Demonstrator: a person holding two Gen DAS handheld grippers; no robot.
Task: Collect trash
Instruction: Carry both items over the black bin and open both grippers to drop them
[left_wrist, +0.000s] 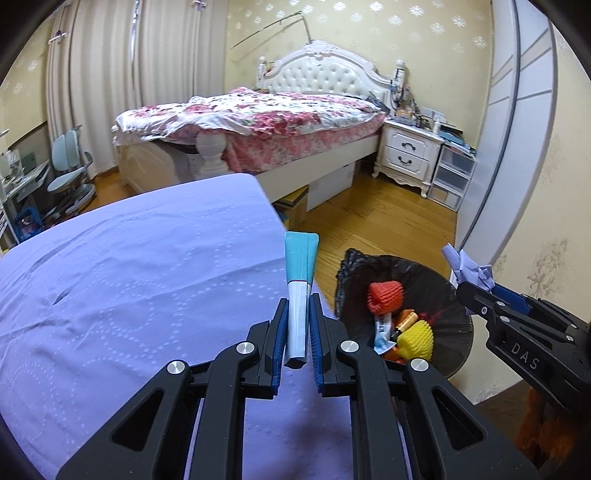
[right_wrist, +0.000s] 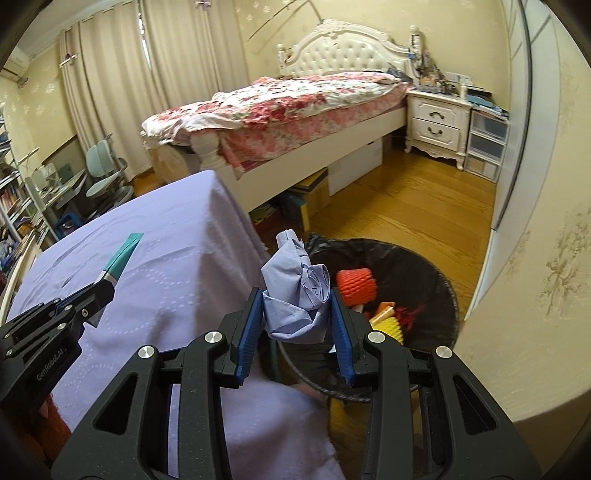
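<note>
My left gripper (left_wrist: 298, 301) is shut on a flat teal and white wrapper (left_wrist: 300, 266), held upright over the right edge of the lavender-covered table (left_wrist: 129, 277). In the right wrist view the same wrapper (right_wrist: 122, 258) sticks up from the left gripper (right_wrist: 105, 284) above the cloth. My right gripper (right_wrist: 297, 295) is shut on a crumpled lavender paper wad (right_wrist: 295, 291), at the table's corner beside the bin's near rim. That wad (left_wrist: 469, 267) shows in the right gripper (left_wrist: 467, 288) by the bin's right rim. The black-lined trash bin (right_wrist: 424, 258) stands on the floor and holds red and yellow foam nets and wrappers.
A bed with a floral cover (left_wrist: 258, 114) stands beyond the table, with boxes under it. A white nightstand (left_wrist: 410, 151) and plastic drawers (left_wrist: 452, 173) sit at the back right. A wall with a sliding door (right_wrist: 517, 147) runs close to the bin's right. A desk chair (left_wrist: 70, 166) is far left.
</note>
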